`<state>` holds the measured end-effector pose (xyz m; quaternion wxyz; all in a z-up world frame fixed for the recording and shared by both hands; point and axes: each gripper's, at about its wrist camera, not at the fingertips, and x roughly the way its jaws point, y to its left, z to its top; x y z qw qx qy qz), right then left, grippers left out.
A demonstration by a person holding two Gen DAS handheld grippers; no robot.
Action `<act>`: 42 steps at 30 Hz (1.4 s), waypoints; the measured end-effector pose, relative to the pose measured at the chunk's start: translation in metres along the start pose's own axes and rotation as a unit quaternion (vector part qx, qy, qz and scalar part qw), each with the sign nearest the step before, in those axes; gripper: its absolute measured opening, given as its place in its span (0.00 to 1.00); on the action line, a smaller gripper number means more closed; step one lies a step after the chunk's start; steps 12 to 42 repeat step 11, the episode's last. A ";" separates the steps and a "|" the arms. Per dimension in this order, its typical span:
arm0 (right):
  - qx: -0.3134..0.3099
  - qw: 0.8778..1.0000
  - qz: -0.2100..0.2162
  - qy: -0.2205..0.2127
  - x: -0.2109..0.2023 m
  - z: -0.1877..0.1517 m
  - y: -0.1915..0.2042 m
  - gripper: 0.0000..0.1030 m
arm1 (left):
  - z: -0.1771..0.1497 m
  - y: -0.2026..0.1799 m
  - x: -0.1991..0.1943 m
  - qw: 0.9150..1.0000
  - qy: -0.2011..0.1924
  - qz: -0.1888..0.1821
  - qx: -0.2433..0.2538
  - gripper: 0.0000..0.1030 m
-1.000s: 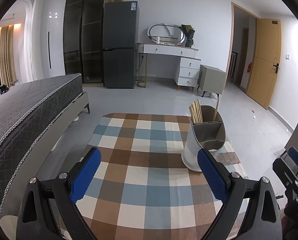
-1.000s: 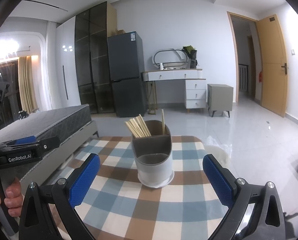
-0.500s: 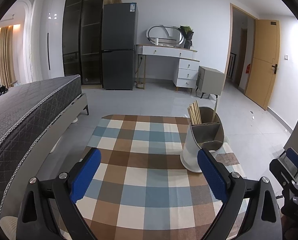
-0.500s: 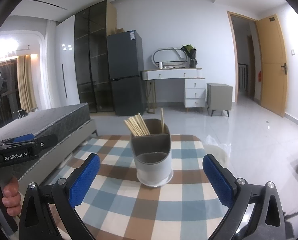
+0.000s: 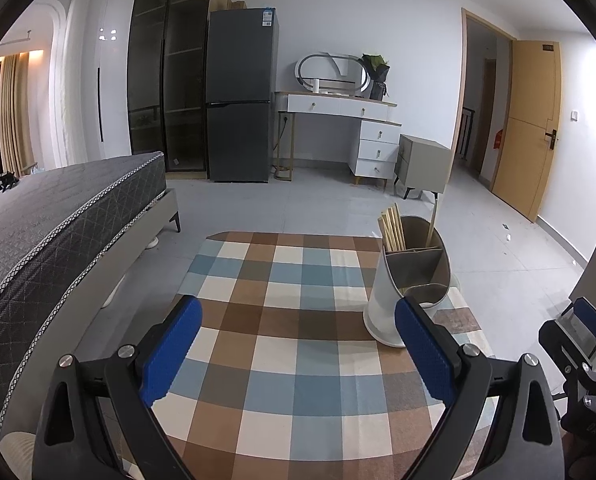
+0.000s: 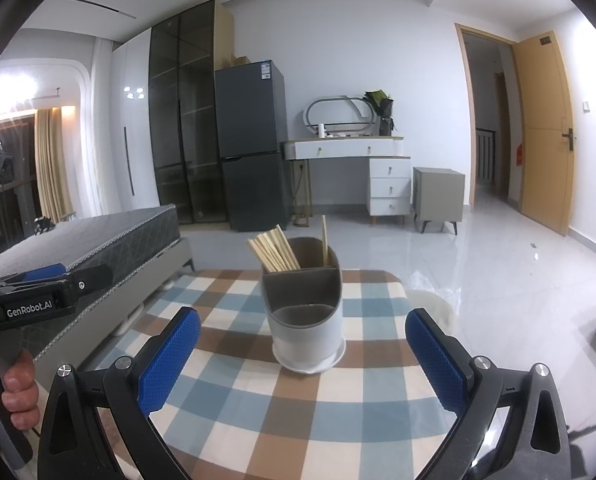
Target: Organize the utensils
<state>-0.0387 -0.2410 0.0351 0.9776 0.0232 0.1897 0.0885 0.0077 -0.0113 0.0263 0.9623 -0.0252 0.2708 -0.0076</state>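
**Utensil holder and chopsticks on the checked cloth**

A utensil holder (image 6: 304,320) stands upright on a table covered with a checked cloth (image 6: 237,392) of brown, blue and cream squares. It is an oval tub, white outside and grey-brown inside, resting on a shallow white base. Partitions split its inside into a wide front compartment and two smaller ones behind. A bundle of pale wooden chopsticks (image 6: 273,251) leans to the left out of the rear left compartment. A single chopstick (image 6: 324,237) stands nearly upright in the rear right one. From the left wrist view the holder (image 5: 408,280) sits near the cloth's right edge.
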 end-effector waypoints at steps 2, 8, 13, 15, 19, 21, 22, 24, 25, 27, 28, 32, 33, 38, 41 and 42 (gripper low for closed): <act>0.000 1.000 0.001 0.000 0.000 0.000 0.000 1.00 | 0.000 0.000 0.000 1.000 0.000 0.001 0.000 0.92; -0.001 1.000 0.002 0.001 0.000 -0.001 0.000 1.00 | -0.001 0.000 0.001 1.000 0.003 -0.001 -0.001 0.92; -0.002 1.000 0.002 0.005 0.001 -0.002 0.001 1.00 | -0.001 0.003 0.003 1.000 0.007 -0.001 -0.009 0.92; -0.002 1.000 0.002 0.005 0.001 -0.002 0.001 1.00 | -0.001 0.003 0.003 1.000 0.007 -0.001 -0.009 0.92; -0.002 1.000 0.002 0.005 0.001 -0.002 0.001 1.00 | -0.001 0.003 0.003 1.000 0.007 -0.001 -0.009 0.92; -0.002 1.000 0.002 0.005 0.001 -0.002 0.001 1.00 | -0.001 0.003 0.003 1.000 0.007 -0.001 -0.009 0.92; -0.002 1.000 0.002 0.005 0.001 -0.002 0.001 1.00 | -0.001 0.003 0.003 1.000 0.007 -0.001 -0.009 0.92; -0.002 1.000 0.002 0.005 0.001 -0.002 0.001 1.00 | -0.001 0.003 0.003 1.000 0.007 -0.001 -0.009 0.92; -0.002 1.000 0.002 0.005 0.001 -0.002 0.001 1.00 | -0.001 0.003 0.003 1.000 0.007 -0.001 -0.009 0.92; -0.002 1.000 0.002 0.005 0.001 -0.002 0.001 1.00 | -0.001 0.003 0.003 1.000 0.007 -0.001 -0.009 0.92; -0.002 1.000 0.002 0.005 0.001 -0.002 0.001 1.00 | -0.001 0.003 0.003 1.000 0.007 -0.001 -0.009 0.92; -0.002 1.000 0.002 0.005 0.001 -0.002 0.001 1.00 | -0.001 0.003 0.003 1.000 0.007 -0.001 -0.009 0.92; -0.002 1.000 0.002 0.005 0.001 -0.002 0.001 1.00 | -0.001 0.003 0.003 1.000 0.007 -0.001 -0.009 0.92; -0.002 1.000 0.002 0.005 0.001 -0.002 0.001 1.00 | -0.001 0.003 0.003 1.000 0.007 -0.001 -0.009 0.92; -0.002 1.000 0.002 0.005 0.001 -0.002 0.001 1.00 | -0.001 0.003 0.003 1.000 0.007 -0.001 -0.009 0.92; -0.002 1.000 0.002 0.005 0.001 -0.002 0.001 1.00 | -0.001 0.003 0.003 1.000 0.007 -0.001 -0.009 0.92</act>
